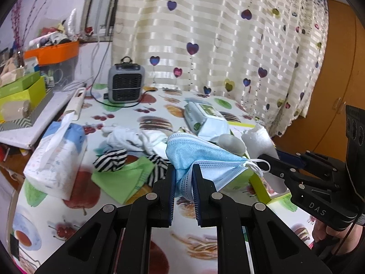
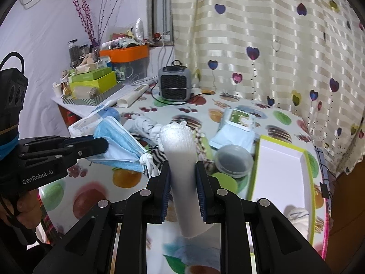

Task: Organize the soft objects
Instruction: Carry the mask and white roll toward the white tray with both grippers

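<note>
My left gripper (image 1: 183, 171) is shut on a blue face mask (image 1: 200, 157) and holds it above the table; it also shows in the right wrist view (image 2: 118, 143). My right gripper (image 2: 182, 169) is shut on a white foam roll (image 2: 180, 159), held upright above the table. That roll's top shows in the left wrist view (image 1: 257, 137). A striped black-and-white cloth (image 1: 111, 159), a white cloth (image 1: 136, 137) and a green cloth (image 1: 118, 178) lie on the fruit-print tablecloth (image 1: 57, 223).
A white tray with a lime rim (image 2: 280, 173) lies at the right with a white sock (image 2: 296, 217) in it. A tissue pack (image 1: 54, 157), a wipes pack (image 1: 205, 118), a round grey container (image 2: 232, 159) and a grey heater (image 1: 125, 82) stand around. Curtain behind.
</note>
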